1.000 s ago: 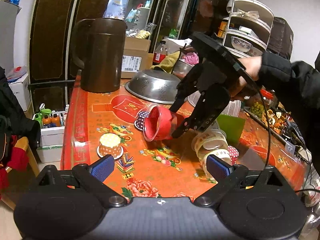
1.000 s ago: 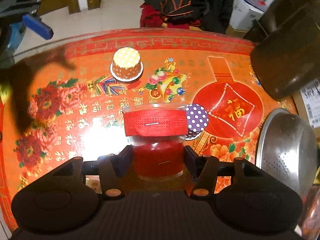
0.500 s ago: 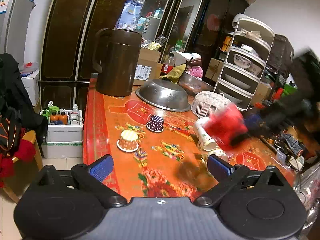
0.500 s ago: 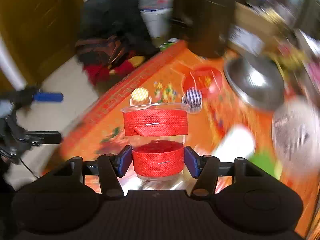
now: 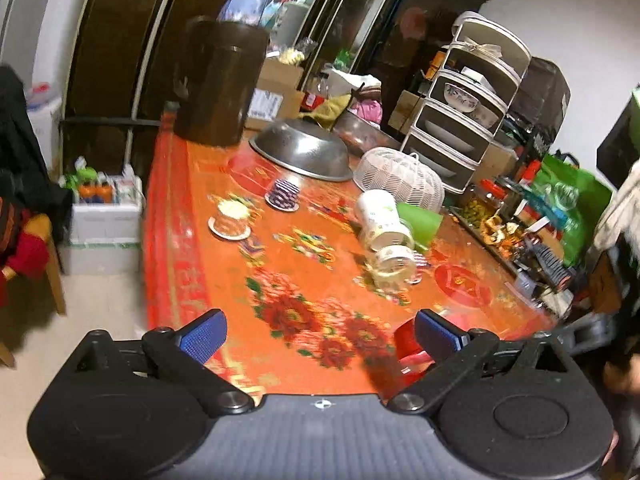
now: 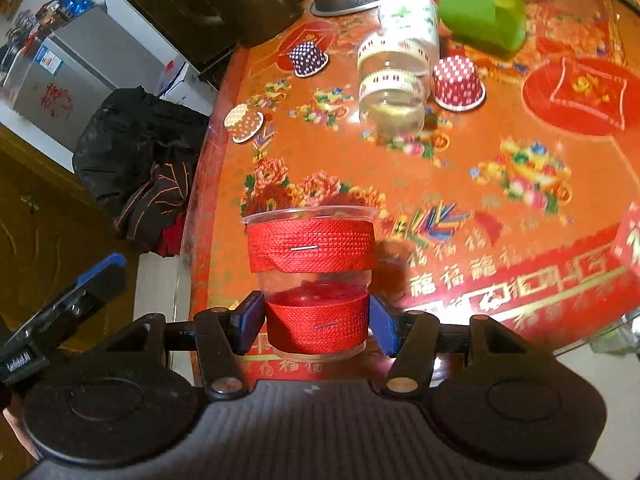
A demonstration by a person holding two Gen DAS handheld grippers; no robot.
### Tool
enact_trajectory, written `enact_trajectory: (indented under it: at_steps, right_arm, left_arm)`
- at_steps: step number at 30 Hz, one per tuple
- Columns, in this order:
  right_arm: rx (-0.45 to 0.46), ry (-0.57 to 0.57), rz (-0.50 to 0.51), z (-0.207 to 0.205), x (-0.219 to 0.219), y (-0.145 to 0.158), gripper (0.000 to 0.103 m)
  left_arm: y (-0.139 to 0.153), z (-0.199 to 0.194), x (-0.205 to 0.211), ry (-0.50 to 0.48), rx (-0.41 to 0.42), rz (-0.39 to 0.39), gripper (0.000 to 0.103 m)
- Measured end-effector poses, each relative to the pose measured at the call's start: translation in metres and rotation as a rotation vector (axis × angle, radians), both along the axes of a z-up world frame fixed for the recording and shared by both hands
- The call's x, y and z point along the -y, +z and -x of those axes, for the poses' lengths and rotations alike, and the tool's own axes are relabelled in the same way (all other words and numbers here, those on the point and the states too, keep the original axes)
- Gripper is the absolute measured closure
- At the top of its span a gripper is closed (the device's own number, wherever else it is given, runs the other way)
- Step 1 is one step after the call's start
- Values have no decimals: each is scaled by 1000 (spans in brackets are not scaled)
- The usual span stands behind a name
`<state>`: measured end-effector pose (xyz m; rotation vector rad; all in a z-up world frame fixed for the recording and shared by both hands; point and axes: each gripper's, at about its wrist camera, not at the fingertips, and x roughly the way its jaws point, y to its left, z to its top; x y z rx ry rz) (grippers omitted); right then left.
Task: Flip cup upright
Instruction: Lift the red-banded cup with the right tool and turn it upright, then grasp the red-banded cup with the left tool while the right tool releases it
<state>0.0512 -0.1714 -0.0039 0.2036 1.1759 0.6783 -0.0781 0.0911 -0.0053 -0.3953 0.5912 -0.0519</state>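
- Left wrist view: your left hand-held gripper is spread wide with nothing in it, above the bench.
- Right wrist view: your right hand-held gripper is pinching the red-banded cup low down, rim up, near the bench edge.

The right gripper points forward and slightly down, its blue-padded fingers drawn in and pressing from both sides on the lower red band of the cup, which stands upright between them, mouth up. The left gripper hangs above the near edge of the worktop, its fingers spread wide apart with nothing between them. In the right wrist view one blue-tipped finger of it shows at far left.
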Motion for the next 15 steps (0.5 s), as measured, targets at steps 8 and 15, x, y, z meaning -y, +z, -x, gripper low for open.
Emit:
enact_trajectory:
  at_steps: [8,15]
  right_arm:
    - [0,-39,-13,2,6,-9,36]
    - [19,-4,-53,9,7,-13,32]
  left_arm:
    - [-18,-43,27,-105,-130,75,2]
    - [-30,-66,38,-131,-210,152,4]
